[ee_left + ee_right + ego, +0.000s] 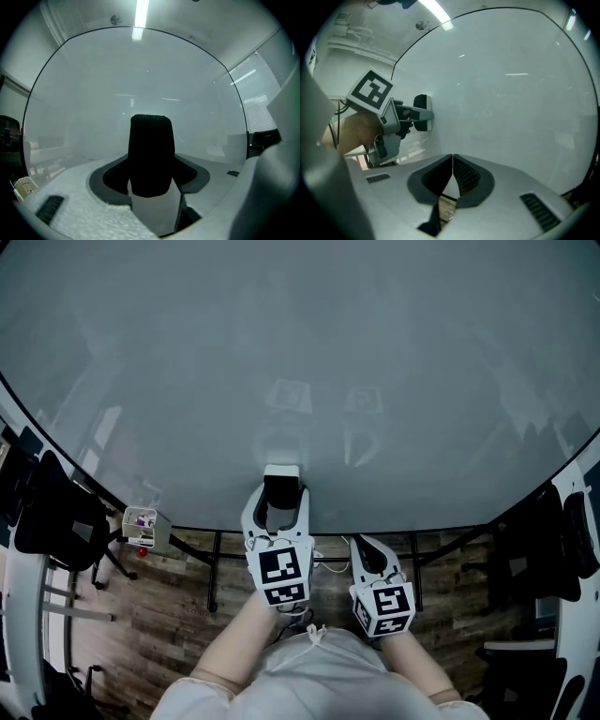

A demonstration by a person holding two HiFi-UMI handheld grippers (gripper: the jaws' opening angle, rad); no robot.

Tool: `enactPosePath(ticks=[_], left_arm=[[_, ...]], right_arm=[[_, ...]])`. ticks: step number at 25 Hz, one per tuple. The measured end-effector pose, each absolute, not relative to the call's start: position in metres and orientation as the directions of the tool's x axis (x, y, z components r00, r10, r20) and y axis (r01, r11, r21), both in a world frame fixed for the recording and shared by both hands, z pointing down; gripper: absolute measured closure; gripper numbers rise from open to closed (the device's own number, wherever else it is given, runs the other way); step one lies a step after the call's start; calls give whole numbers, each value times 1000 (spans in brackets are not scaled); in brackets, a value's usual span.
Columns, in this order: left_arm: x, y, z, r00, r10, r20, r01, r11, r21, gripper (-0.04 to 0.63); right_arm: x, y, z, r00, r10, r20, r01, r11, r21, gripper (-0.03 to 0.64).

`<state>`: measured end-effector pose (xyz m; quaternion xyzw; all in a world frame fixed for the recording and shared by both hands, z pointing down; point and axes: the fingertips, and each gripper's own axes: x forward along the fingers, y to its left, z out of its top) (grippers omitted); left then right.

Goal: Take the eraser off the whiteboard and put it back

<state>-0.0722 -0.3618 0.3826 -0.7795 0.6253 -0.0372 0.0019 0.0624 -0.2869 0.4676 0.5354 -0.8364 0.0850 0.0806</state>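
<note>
Eraser, place: the eraser (281, 491) stands against the lower part of the whiteboard (300, 362), between the jaws of the left gripper (279, 507).
Left claw: wide. In the left gripper view its pads flank the eraser (150, 154) on both sides without pressing on it.
Right claw: the right gripper (367, 545) is narrow. Its jaws meet tip to tip in the right gripper view, with nothing between them. It is held just beside the left one, short of the board.
Marker cubes: one cube (284, 573) sits on the back of the left gripper and another (386, 606) on the right.
Surface: the whiteboard is pale grey, bare and glossy. It mirrors both grippers faintly and has a thin dark edge.
Stand: black legs (216, 568) hold the board up below its lower edge.
Room: wood-look floor (169, 606). Black office chairs stand at left (56, 521) and right (534, 559). A small white box (141, 521) sits by the board's lower left. A ceiling strip light (140, 14) is lit.
Eraser, look: black, finely ribbed and round-cornered, with a white part below it in the left gripper view.
</note>
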Motion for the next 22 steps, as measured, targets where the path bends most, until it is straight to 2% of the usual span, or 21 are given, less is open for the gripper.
enactPosePath(ticks=[22], left_arm=[[-79, -335, 383, 231, -972, 39, -973, -232, -5, 339]], right_arm=[[77, -265, 445, -388, -911, 137, -922, 382, -65, 589]])
